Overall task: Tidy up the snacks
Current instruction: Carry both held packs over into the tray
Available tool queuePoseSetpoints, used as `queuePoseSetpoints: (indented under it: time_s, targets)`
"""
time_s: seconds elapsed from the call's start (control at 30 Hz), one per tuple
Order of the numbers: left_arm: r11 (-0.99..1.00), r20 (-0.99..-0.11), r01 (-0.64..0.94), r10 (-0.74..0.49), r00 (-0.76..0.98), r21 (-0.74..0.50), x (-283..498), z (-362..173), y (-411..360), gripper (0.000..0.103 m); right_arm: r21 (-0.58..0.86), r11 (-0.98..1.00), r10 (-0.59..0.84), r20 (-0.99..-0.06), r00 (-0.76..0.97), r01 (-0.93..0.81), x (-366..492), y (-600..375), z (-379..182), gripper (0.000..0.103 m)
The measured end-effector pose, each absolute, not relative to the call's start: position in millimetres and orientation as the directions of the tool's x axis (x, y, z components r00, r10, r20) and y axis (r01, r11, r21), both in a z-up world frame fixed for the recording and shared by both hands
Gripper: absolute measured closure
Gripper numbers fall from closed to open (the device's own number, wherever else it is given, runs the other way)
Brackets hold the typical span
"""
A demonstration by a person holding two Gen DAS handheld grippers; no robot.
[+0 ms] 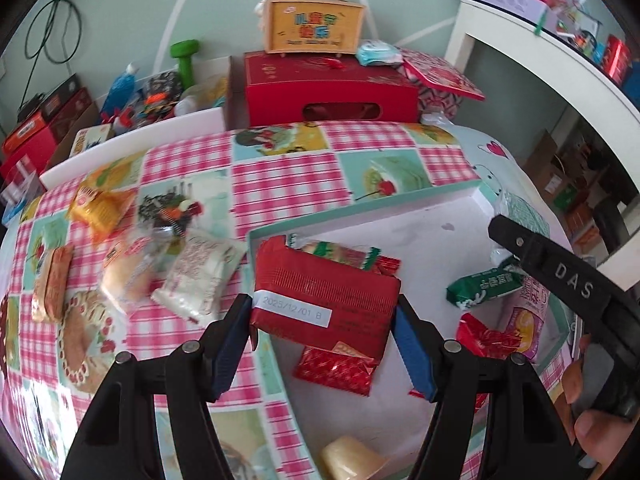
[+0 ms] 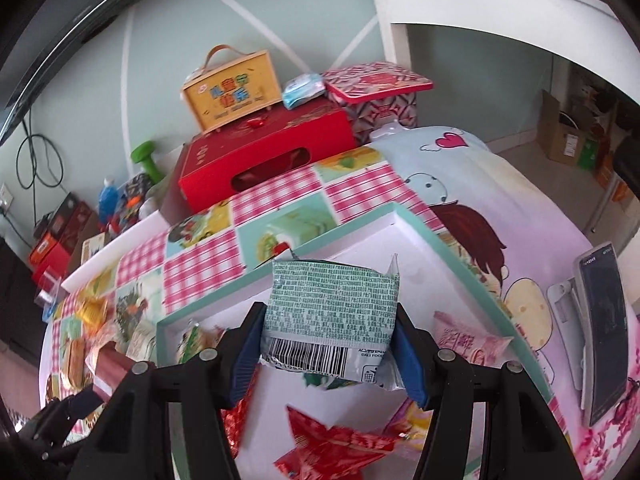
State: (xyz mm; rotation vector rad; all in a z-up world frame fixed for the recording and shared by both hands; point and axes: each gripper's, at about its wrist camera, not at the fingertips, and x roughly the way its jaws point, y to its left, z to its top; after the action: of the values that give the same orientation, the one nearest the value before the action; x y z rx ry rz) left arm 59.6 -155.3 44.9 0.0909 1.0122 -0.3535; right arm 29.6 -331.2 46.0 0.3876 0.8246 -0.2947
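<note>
My left gripper is shut on a red snack packet with a date label, held above the left part of a shallow white box with a mint rim. My right gripper is shut on a pale green snack packet with a barcode, held over the same box. Inside the box lie several red, green and pink packets. Loose snacks lie on the checked tablecloth left of the box. The right gripper's arm shows in the left wrist view.
A red gift box with a yellow handled case on it stands behind the table. A patterned tin is to its right. A white shelf is at right. A phone on a stand stands right of the box.
</note>
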Motion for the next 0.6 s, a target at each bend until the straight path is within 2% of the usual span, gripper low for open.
queuePoseSetpoints:
  time_s: [0.6]
  targets:
    - [0.912, -0.85, 0.407, -0.253, 0.463, -0.05, 66.2, 23.7, -201.6, 0.032, 0.173, 0.88, -0.145, -0.79, 0.596, 0.443, 42.4, -356.0, 20.5, 0.039]
